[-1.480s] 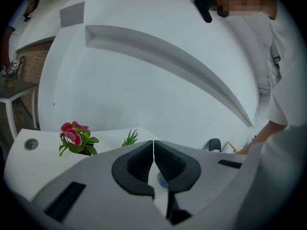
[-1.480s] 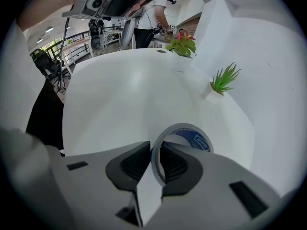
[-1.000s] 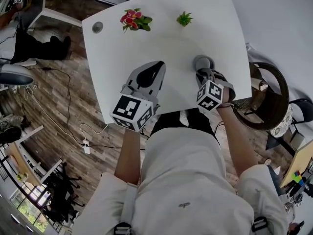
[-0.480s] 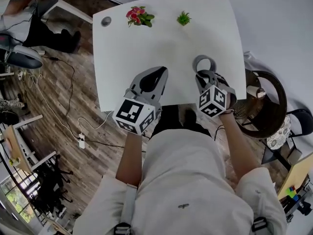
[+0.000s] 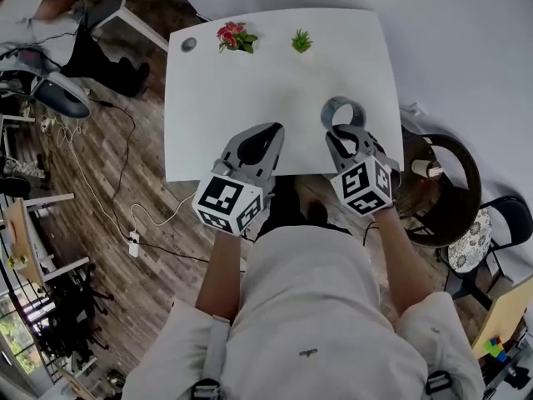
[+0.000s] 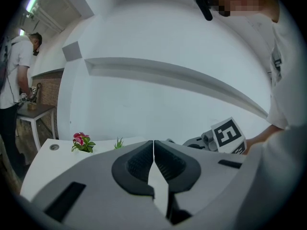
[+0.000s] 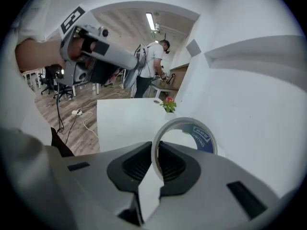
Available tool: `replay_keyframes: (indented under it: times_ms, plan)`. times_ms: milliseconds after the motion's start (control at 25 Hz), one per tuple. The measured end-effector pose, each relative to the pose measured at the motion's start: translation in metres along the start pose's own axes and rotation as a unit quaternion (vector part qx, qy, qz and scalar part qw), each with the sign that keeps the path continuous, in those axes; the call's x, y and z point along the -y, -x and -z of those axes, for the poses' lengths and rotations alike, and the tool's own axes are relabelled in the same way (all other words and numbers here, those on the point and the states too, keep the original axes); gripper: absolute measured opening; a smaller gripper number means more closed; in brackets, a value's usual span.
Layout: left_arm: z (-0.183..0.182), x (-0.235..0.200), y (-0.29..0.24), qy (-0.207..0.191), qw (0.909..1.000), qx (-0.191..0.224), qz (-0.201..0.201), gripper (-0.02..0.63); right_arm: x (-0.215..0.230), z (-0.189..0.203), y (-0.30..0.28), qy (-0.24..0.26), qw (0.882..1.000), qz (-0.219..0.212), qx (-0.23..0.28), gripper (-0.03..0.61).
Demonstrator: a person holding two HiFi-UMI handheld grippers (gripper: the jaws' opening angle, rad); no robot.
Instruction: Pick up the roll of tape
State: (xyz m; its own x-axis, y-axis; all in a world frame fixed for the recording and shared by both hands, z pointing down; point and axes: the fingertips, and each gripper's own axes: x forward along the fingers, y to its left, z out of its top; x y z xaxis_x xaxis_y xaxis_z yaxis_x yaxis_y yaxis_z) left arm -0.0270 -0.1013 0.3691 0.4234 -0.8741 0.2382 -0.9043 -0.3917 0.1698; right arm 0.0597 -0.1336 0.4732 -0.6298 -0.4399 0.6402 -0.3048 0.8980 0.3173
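The roll of tape (image 7: 188, 134), a pale ring with a blue inner label, stands on edge between my right gripper's (image 7: 156, 163) jaws, which are shut on its rim. In the head view the roll of tape (image 5: 343, 112) hangs above the white table (image 5: 216, 90) near its front right part, held out ahead of my right gripper (image 5: 347, 137). My left gripper (image 5: 260, 140) hovers over the table's front edge; in the left gripper view its jaws (image 6: 153, 163) meet with nothing between them.
A pink flower pot (image 5: 235, 37), a small green plant (image 5: 301, 41) and a round grey disc (image 5: 189, 45) sit along the table's far edge. A dark round chair (image 5: 445, 192) stands right of the table. Cables (image 5: 125, 182) lie on the wooden floor at left.
The right gripper has lifted the tape roll off the table and tipped upward. The left gripper has drifted up and sideways, still closed.
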Motion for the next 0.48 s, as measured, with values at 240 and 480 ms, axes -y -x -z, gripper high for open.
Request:
replay_keyframes:
  times_ms: [240, 480]
  plan:
    - [-0.006, 0.027, 0.020, -0.009, 0.9996, 0.017, -0.022, 0.021, 0.000, -0.032, 0.052, -0.010, 0.997, 0.003, 0.076, 0.046]
    - [-0.010, 0.054, 0.044, -0.011, 0.9980, 0.039, -0.048, 0.021, -0.007, -0.057, 0.103, -0.008, 0.990, -0.001, 0.141, 0.046]
